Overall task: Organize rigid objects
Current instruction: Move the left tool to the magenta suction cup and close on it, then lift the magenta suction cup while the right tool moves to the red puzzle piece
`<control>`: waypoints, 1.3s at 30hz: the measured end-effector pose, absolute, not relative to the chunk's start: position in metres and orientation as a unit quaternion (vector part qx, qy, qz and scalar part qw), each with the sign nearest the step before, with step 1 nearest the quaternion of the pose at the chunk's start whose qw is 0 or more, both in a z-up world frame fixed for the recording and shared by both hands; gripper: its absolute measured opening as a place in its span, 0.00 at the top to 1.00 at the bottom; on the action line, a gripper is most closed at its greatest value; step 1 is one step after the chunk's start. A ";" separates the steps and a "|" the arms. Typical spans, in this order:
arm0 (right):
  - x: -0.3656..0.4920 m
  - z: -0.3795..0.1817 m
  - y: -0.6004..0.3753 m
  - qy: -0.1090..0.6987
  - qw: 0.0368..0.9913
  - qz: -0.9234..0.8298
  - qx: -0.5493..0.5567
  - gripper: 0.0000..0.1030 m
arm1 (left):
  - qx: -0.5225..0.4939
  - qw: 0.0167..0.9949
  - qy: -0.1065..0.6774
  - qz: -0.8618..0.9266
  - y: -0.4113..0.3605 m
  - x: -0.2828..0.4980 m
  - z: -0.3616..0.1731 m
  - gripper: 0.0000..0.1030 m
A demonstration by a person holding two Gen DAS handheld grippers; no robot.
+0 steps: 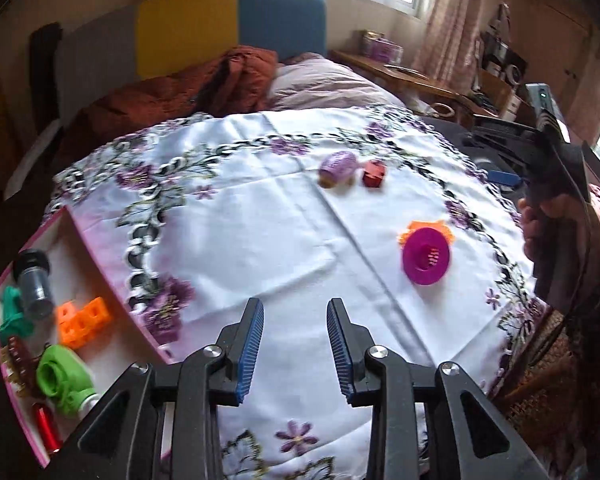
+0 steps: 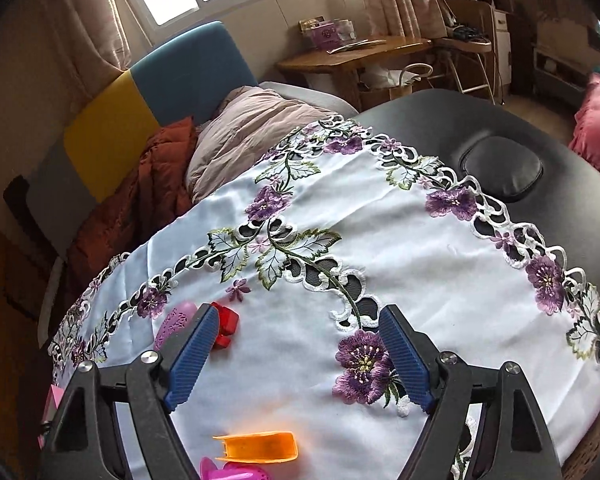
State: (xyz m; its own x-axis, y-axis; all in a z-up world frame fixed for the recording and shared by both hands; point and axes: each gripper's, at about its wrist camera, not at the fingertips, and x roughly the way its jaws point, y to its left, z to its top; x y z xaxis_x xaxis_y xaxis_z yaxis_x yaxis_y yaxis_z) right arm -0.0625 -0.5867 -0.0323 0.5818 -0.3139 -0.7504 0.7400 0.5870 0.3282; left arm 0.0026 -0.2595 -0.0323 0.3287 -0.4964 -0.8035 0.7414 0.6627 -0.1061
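Observation:
On the white embroidered cloth lie a magenta round piece on top of an orange piece, a light purple oval object and a small red piece. My left gripper is open and empty above the cloth's near part. My right gripper is open and empty; the orange piece and the magenta piece lie below it, the purple object and the red piece by its left finger. The hand holding the right gripper shows at the right.
A pink-rimmed box at the left holds a dark jar, orange cubes, green pieces and a red item. The cloth covers a black padded table. A bed with pillows lies behind.

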 end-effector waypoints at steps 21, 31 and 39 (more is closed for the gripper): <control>-0.066 -0.035 -0.595 0.318 0.823 -0.302 0.362 0.16 | 0.198 0.691 0.462 -0.519 -0.412 -0.015 -0.090 0.29; -0.062 -0.039 -0.598 0.325 0.820 -0.297 0.365 0.15 | 0.178 0.705 0.460 -0.510 -0.409 -0.010 -0.105 0.45; -0.058 -0.045 -0.596 0.343 0.816 -0.290 0.364 0.15 | 0.163 0.767 0.446 -0.433 -0.344 0.003 -0.096 0.45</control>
